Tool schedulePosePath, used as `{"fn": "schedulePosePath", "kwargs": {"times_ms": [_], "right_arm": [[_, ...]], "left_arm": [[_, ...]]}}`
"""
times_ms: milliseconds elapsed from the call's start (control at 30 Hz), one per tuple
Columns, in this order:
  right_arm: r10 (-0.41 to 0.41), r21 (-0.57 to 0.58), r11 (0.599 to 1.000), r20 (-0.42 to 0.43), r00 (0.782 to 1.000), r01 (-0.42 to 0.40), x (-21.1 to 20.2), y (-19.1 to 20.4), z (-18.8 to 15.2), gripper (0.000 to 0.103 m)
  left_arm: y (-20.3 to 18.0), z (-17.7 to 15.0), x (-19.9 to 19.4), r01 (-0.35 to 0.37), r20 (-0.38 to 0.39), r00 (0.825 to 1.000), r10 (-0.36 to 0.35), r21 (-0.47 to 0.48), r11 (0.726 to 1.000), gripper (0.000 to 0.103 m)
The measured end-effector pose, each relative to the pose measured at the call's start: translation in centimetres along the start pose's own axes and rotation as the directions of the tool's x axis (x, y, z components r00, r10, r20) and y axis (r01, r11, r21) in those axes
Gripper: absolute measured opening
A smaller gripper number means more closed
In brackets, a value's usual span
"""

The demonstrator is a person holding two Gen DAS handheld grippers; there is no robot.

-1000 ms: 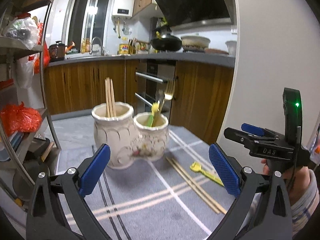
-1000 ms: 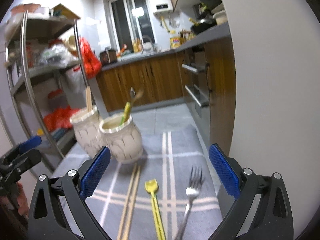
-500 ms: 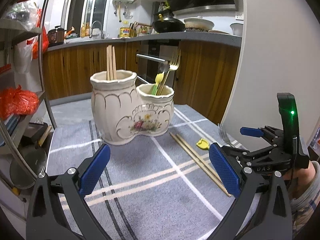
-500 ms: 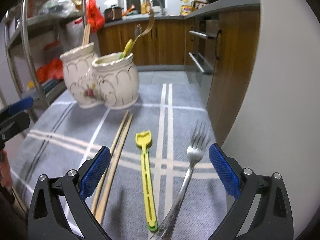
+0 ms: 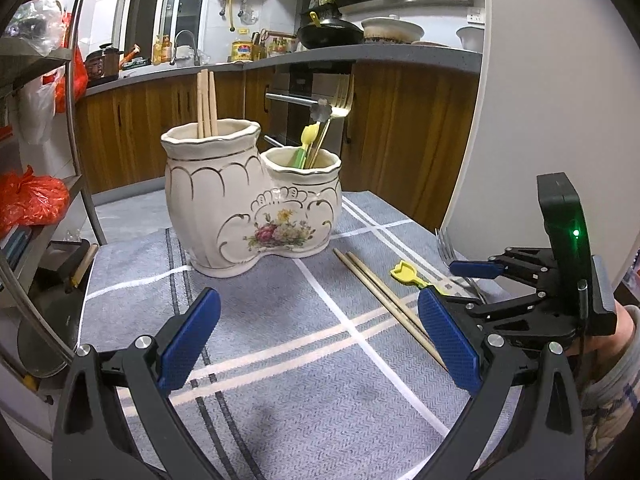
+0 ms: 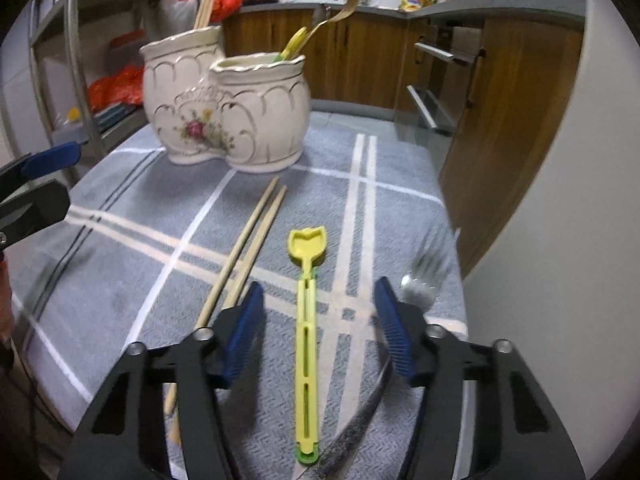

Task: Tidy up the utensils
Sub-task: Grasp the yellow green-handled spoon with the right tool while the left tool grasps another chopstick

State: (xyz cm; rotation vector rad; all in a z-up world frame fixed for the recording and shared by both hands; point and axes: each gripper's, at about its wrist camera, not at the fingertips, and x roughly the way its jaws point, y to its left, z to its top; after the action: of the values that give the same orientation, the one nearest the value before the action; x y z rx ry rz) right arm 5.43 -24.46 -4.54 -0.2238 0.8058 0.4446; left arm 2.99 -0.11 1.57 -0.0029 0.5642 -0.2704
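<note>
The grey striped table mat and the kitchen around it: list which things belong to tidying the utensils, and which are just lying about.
Belong to the job:
- white ceramic double holder with flower motif
- pair of loose wooden chopsticks
- yellow plastic spoon-like tool
- steel fork

Just lying about:
- black wok
- yellow oil bottle
- orange plastic bag

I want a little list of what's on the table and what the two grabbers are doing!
holder: white ceramic double utensil holder with a flower picture, standing on the grey striped cloth
in taller pot: wooden chopsticks
in shorter pot: gold fork, yellow-green utensil
lying on cloth: chopstick pair, yellow plastic spoon, silver fork
right gripper: jaws have just been closing, one on each side of the yellow spoon, not touching it
left gripper: jaws wide, nothing between them
</note>
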Motion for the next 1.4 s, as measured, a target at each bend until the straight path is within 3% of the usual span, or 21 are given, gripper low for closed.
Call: {"fn": "schedulePosePath", "kwargs": {"times_ms": [133,300,400,533,800,1167,1400], "right_arm": [[0.031,0.008,0.999,-0.021,0.999,-0.031,0.4,-0.4,0.2,0.028],[0.093,0.036,0.995,-0.031,0.995,-0.092,0.9,-1.0,0.6,0.023],[0.108,0.038,0.994,-0.031,0.994,-0.107,1.1,-1.1,0.7,0.011],[0.122,0.041,0.992,-0.013,0.992,-0.121,0.8,-1.1,0.6,0.011],[0.123,0.094,0.986,0.153,0.980,-0.138,-2.4,-2.5,0.9,0.011],[0.155,0.106,0.977,0.236,0.959,-0.183,-3.7,-2.8,1.0,0.011],[0.160,0.107,0.976,0.247,0.956,-0.191,-4.0,-2.8,0.8,0.011]], "left_arm": [[-0.6,0.0,0.6,0.002,-0.022,1.000,-0.002,0.018,1.000,0.097],[-1.5,0.1,1.5,-0.001,-0.068,0.998,0.004,0.048,0.999,0.097],[-2.4,0.2,2.3,-0.023,-0.103,0.994,0.032,0.088,0.996,0.097],[-3.2,0.5,3.4,-0.036,-0.148,0.988,0.051,0.107,0.994,0.097],[-4.1,0.3,6.8,-0.084,-0.274,0.957,0.095,0.051,0.995,0.097],[-5.6,-0.6,8.7,-0.144,-0.352,0.927,0.132,-0.006,0.990,0.067],[-6.8,-0.6,9.5,-0.170,-0.350,0.923,0.160,0.004,0.985,0.058]]}}
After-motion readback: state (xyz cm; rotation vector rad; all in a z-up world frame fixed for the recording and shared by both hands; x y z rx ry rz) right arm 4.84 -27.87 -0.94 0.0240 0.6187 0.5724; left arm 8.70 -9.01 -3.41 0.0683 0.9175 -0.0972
